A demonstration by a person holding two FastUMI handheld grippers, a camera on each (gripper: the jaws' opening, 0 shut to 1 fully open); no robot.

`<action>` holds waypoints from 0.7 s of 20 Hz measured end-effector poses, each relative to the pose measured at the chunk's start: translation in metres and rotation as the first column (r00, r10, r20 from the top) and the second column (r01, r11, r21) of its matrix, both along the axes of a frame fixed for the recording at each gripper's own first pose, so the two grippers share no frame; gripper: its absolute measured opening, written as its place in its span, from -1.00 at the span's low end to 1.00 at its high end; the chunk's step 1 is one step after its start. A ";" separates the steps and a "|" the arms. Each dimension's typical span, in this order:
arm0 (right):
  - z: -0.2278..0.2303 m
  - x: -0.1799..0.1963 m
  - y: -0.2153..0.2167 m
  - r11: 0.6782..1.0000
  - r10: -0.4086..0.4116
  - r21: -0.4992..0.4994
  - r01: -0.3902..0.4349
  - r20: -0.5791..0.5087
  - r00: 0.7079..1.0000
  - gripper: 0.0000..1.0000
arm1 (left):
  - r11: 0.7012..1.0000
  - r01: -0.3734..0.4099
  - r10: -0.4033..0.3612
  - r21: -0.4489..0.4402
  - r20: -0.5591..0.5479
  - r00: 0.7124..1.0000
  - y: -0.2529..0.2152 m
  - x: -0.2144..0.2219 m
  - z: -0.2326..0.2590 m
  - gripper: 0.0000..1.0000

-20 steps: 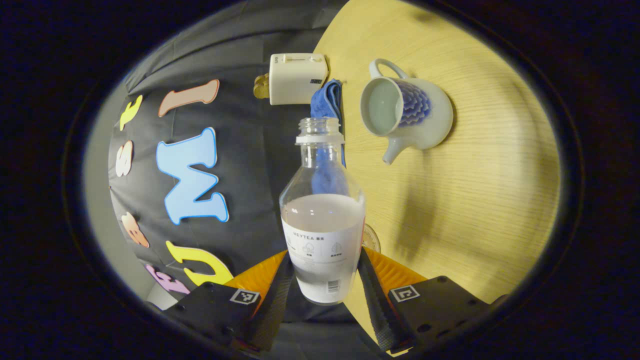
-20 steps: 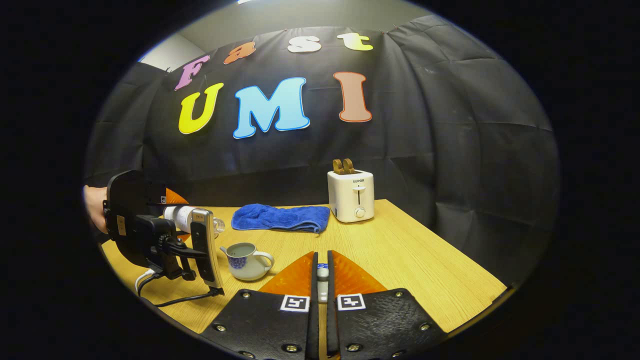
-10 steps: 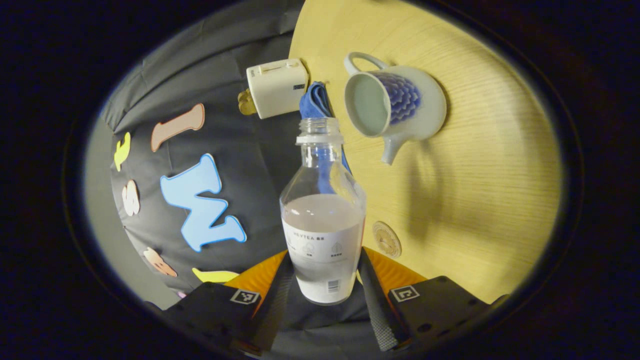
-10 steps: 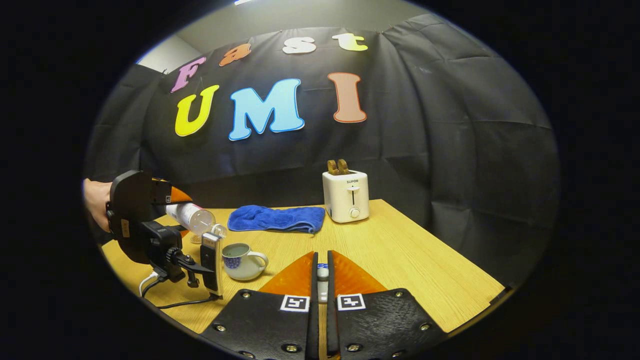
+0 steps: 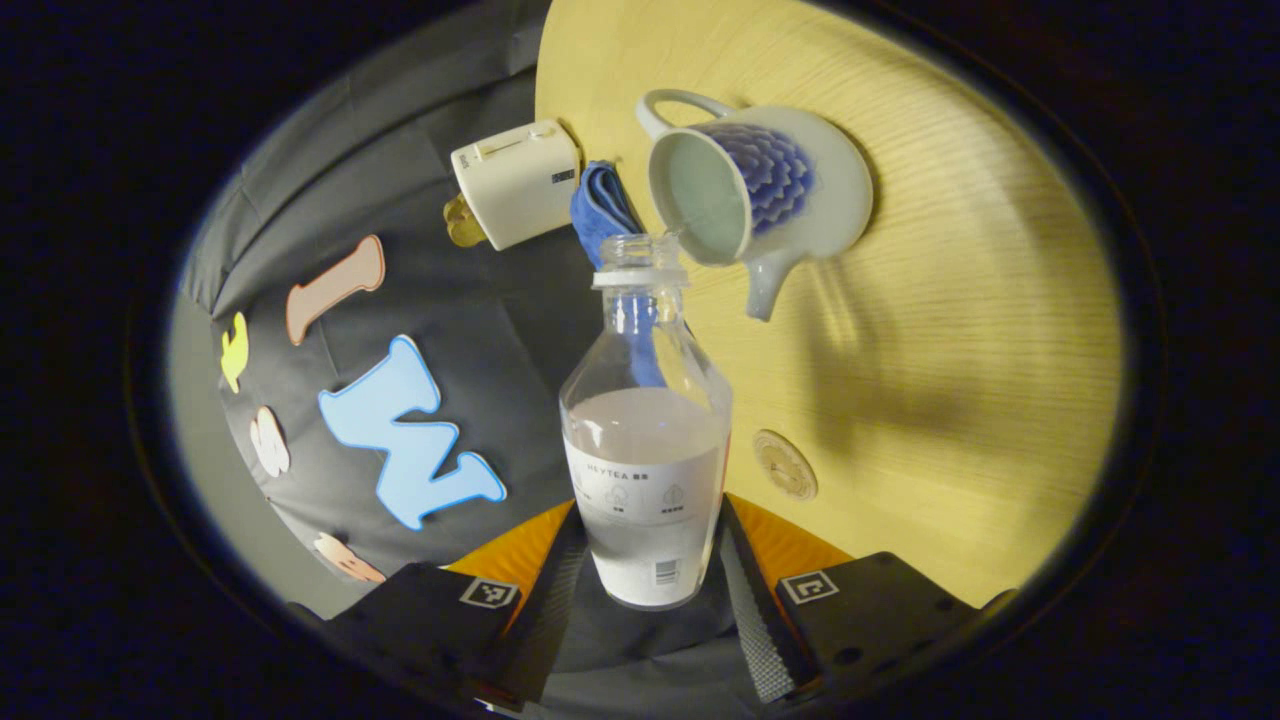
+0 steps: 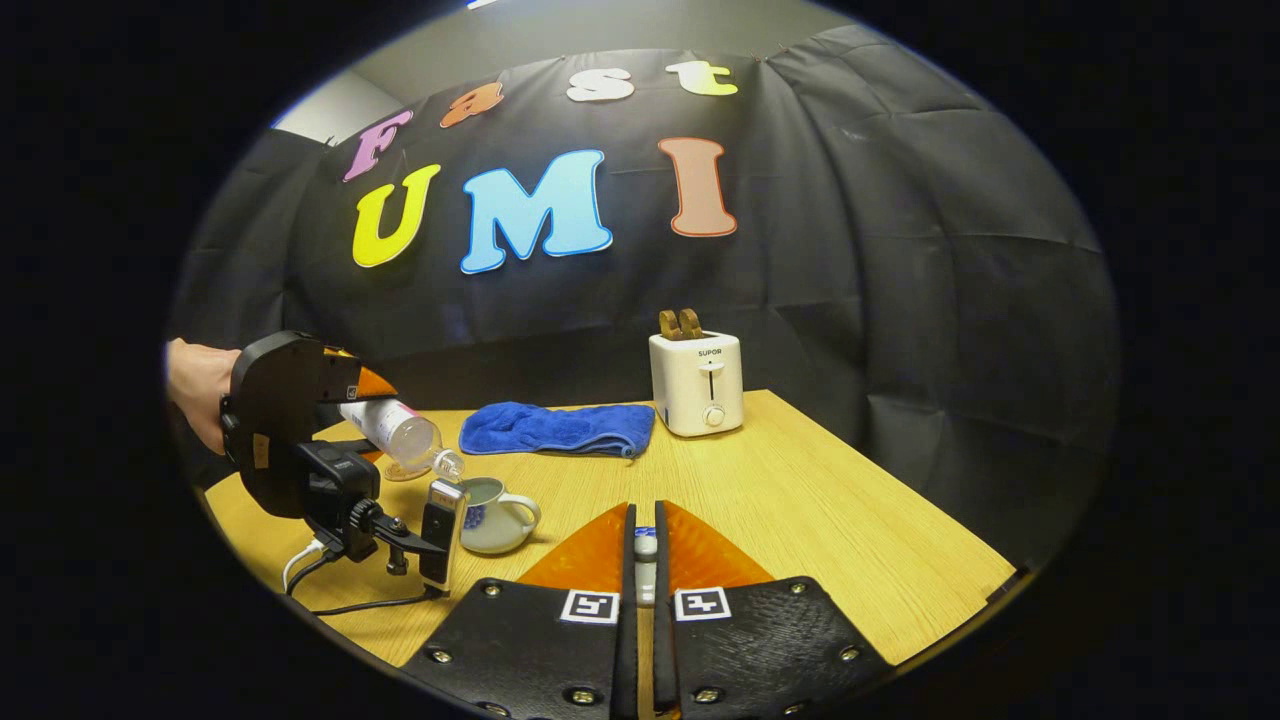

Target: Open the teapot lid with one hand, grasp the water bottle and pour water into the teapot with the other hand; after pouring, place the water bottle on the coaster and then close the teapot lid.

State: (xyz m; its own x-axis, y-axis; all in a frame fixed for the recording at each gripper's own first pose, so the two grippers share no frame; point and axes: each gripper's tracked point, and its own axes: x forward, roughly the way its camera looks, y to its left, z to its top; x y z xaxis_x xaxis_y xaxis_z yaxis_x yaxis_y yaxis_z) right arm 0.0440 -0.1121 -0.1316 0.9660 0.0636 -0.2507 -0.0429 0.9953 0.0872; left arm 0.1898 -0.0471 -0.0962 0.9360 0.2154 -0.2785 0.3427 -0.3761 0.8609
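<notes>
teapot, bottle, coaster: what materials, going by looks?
Teapot: looks like glazed ceramic, a glossy white body with a blue scale pattern.
Water bottle: clear plastic, probably; see-through walls, a threaded neck, a printed label.
Coaster: a small tan disc with a matte face, perhaps wood or cork; too small to tell which.

One bottle (image 5: 645,440), one teapot (image 5: 755,190), one coaster (image 5: 785,465) (one toaster (image 6: 696,383), too).

"SUPOR" is printed on the front of the toaster (image 6: 697,385) at the table's (image 6: 850,520) far edge. The bottle (image 5: 645,450) has a printed label with a barcode. Square coded markers (image 6: 590,606) sit on the right gripper (image 6: 645,525).
</notes>
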 end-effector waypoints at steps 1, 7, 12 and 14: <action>0.000 -0.001 -0.001 1.000 0.000 0.001 0.000 0.001 1.000 -0.88 | 1.000 0.007 -0.007 0.012 0.005 1.000 -0.002 0.001 0.002 0.73; 0.004 -0.002 -0.001 1.000 0.002 0.009 -0.002 0.014 1.000 -0.88 | 0.997 0.035 -0.037 0.069 0.028 0.999 -0.015 0.003 0.014 0.73; 0.005 -0.002 -0.003 1.000 0.000 0.018 -0.001 0.019 1.000 -0.88 | 0.991 0.048 -0.053 0.127 0.042 0.998 -0.018 0.003 0.025 0.73; 0.005 -0.002 -0.002 1.000 -0.001 0.022 0.000 0.019 1.000 -0.88 | 0.989 0.048 -0.055 0.141 0.042 0.998 -0.019 0.005 0.028 0.73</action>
State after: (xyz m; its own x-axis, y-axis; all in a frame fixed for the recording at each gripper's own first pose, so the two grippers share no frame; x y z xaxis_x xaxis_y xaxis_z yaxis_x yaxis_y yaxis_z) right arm 0.0416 -0.1144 -0.1267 0.9706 0.0685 -0.2308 -0.0443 0.9931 0.1087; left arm 0.1947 -0.0663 -0.0686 0.9578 0.2002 -0.2061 0.2815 -0.5099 0.8128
